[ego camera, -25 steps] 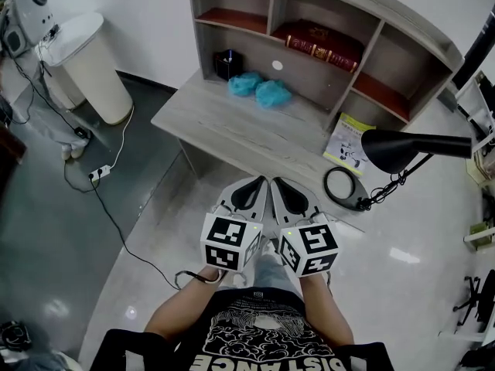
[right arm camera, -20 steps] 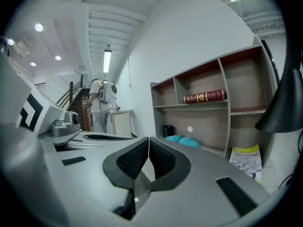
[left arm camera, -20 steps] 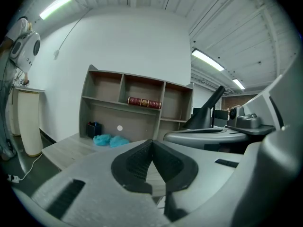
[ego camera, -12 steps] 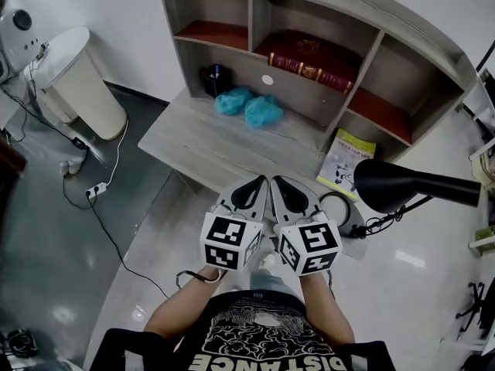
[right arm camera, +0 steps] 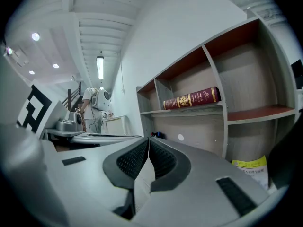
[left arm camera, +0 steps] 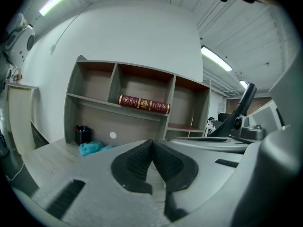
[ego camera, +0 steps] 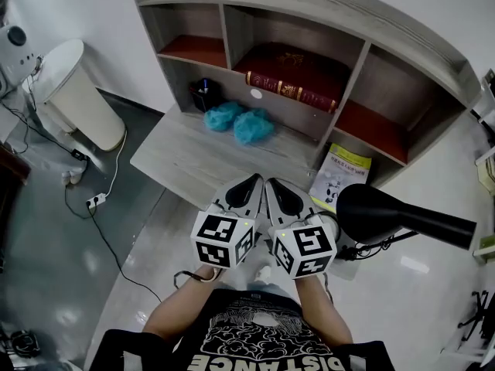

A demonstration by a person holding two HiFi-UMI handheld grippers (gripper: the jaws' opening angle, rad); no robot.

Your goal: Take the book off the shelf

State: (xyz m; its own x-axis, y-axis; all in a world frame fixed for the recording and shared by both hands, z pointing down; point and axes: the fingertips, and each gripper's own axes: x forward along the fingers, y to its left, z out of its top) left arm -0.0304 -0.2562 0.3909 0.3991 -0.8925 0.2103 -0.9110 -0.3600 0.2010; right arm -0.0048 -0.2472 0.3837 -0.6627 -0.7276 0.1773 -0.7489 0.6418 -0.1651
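Note:
A dark red book (ego camera: 291,79) with gold bands on its spine lies flat in the middle upper compartment of the grey shelf unit (ego camera: 352,91). It shows too as the book (left arm camera: 144,103) in the left gripper view and the book (right arm camera: 191,99) in the right gripper view. My left gripper (ego camera: 253,184) and right gripper (ego camera: 272,185) sit side by side at the desk's near edge, well short of the shelf. Both are shut with nothing between the jaws.
On the grey desk (ego camera: 193,157) lie two teal cloth bundles (ego camera: 238,121), a dark pen cup (ego camera: 203,93) and a yellow-green booklet (ego camera: 337,177). A black desk lamp (ego camera: 394,218) reaches over the desk's right end. A white bin (ego camera: 76,93) and a floor cable (ego camera: 104,209) are at left.
The head view has drawn closer to the desk and shelf, which now sit lower and larger in frame. Both grippers stay shut, side by side.

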